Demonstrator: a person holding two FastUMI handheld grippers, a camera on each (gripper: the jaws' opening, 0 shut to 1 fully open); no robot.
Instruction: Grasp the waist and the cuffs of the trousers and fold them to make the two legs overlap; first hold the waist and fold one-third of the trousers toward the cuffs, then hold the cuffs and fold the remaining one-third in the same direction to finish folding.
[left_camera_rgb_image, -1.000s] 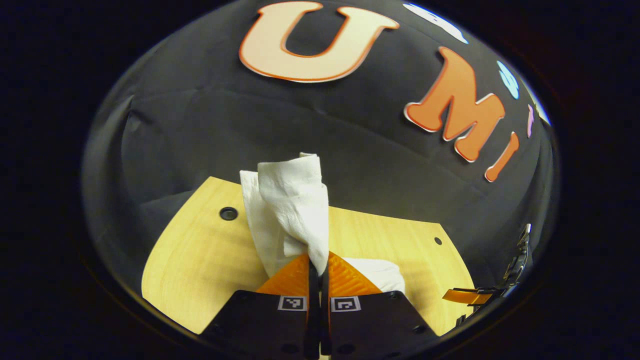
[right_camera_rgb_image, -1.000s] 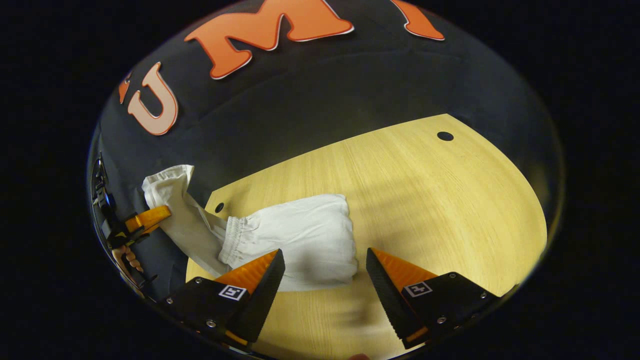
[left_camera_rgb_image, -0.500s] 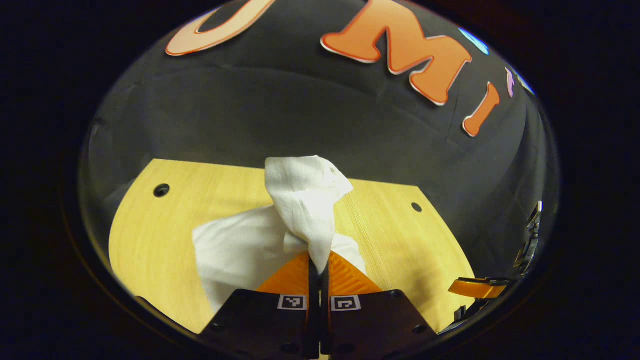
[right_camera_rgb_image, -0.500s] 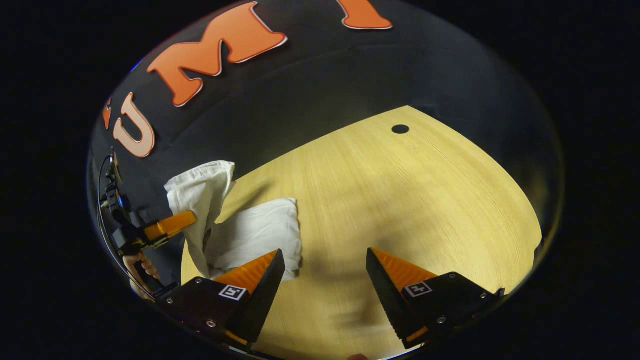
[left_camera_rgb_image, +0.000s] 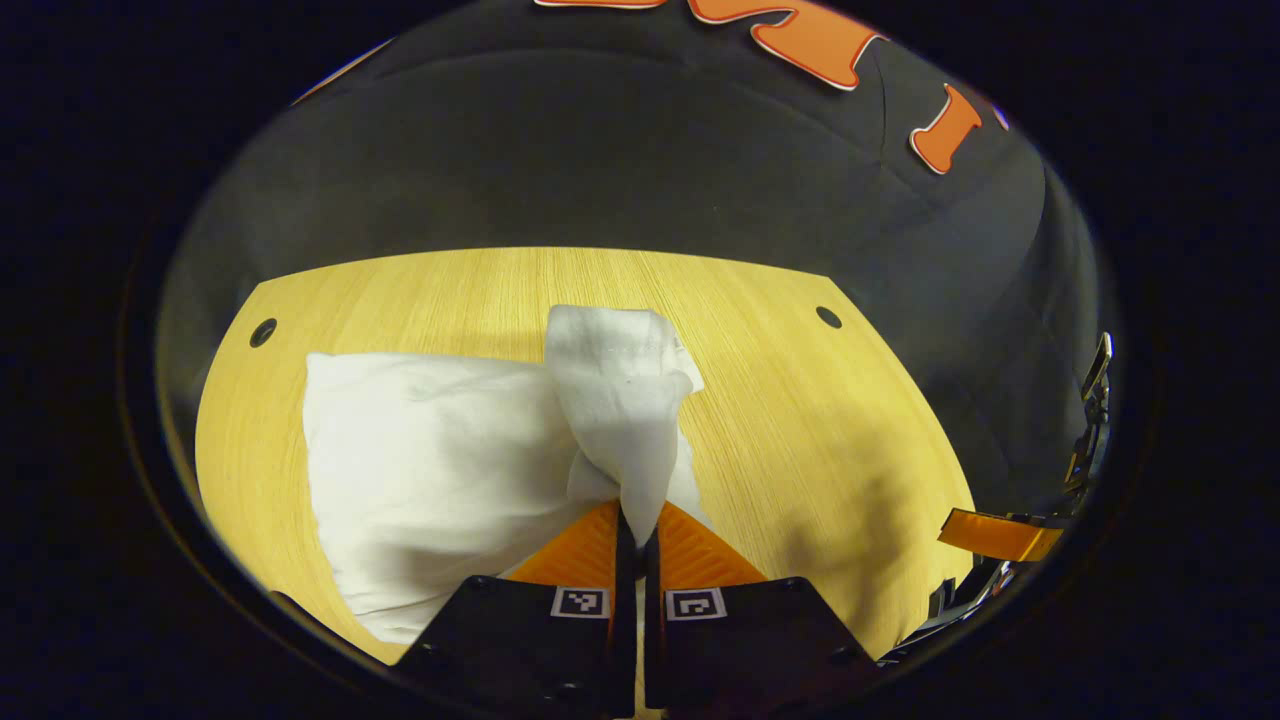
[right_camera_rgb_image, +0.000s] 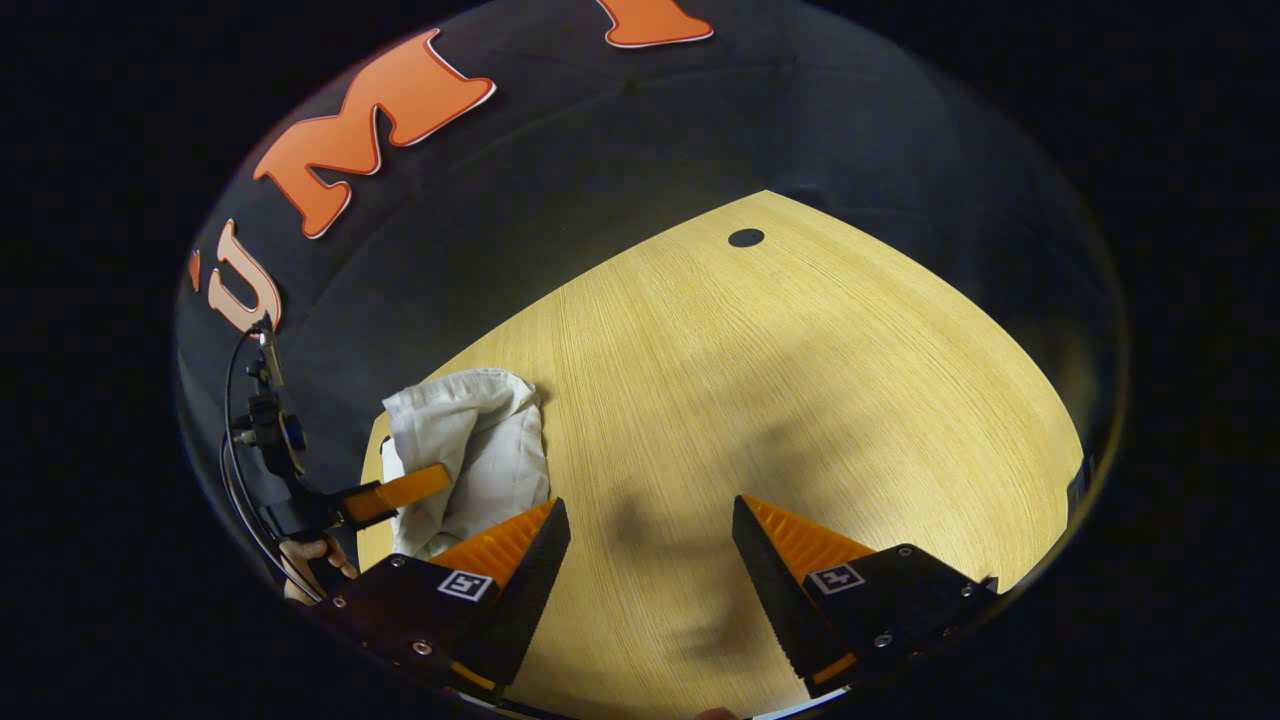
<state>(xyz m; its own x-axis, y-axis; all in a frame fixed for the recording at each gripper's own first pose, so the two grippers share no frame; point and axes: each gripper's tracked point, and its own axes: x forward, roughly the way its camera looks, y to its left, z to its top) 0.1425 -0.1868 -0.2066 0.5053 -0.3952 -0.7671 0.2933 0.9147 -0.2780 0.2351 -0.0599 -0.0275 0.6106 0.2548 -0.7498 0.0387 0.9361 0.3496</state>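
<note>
Your left gripper (left_camera_rgb_image: 636, 520) pinches a bunched end of the white trousers (left_camera_rgb_image: 440, 470), folded on the table (left_camera_rgb_image: 800, 420); your right gripper (right_camera_rgb_image: 650, 540) hangs apart. Final fold: lay it flat, then release.

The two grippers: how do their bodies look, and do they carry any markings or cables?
Each gripper, left and right, has two wedge-shaped, ribbed fingers on black blocks with screws. Every block bears a small square black-and-white marker. Thin black cables loop behind the left gripper in the right gripper view.
</note>
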